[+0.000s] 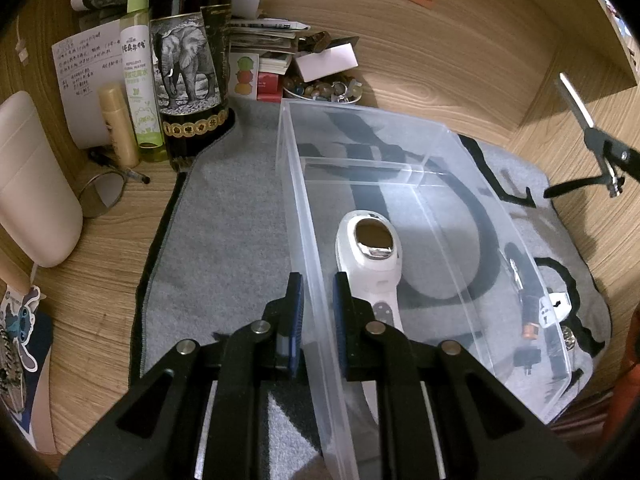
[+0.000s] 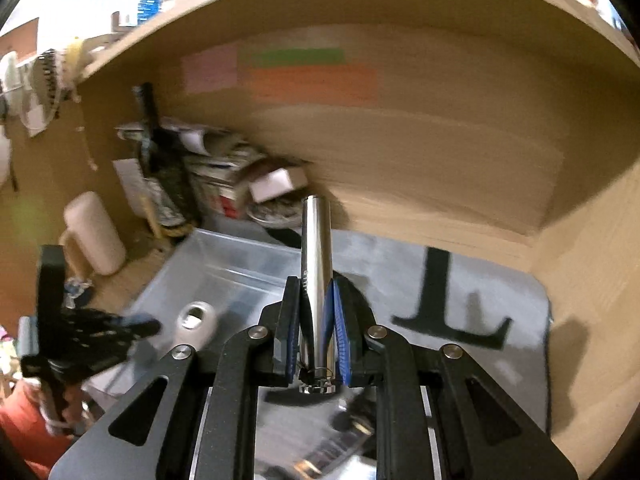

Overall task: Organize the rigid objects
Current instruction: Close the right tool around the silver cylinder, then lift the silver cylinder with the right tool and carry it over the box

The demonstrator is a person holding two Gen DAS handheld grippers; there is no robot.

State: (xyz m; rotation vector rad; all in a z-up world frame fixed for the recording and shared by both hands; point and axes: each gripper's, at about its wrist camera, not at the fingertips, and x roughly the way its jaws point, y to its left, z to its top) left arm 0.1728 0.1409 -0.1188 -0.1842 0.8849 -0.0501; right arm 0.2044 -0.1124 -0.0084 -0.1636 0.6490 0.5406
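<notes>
Clutter crowds the upper left of the left wrist view: a dark elephant-label bottle (image 1: 188, 60), a green spray bottle (image 1: 140, 68) just beside it, a small beige tube (image 1: 118, 124), a handwritten note (image 1: 86, 76) behind them, and a black pen (image 1: 120, 168) lying lower down on the wood. A big cream container (image 1: 34, 180) fills the left edge. Above centre sits a dish of pebbles (image 1: 324, 90) under stacked papers (image 1: 264, 40).

Centre frame, the clear plastic bin (image 1: 472, 216) rests on a grey mat (image 1: 224, 220). Inside lies a white handheld device (image 1: 370, 256), silver oval face up. To the bin's right, small dark items lie on the mat, too distorted through the plastic to name.

The left gripper (image 1: 318, 320) straddles the bin's near wall, one finger outside, one inside, jaws apart around the thin plastic.

In the blurred right wrist view, the right gripper (image 2: 316, 328) is clenched on a shiny metal cylinder (image 2: 316, 264), held upright mid-frame, raised above the mat, the bin at lower left.
</notes>
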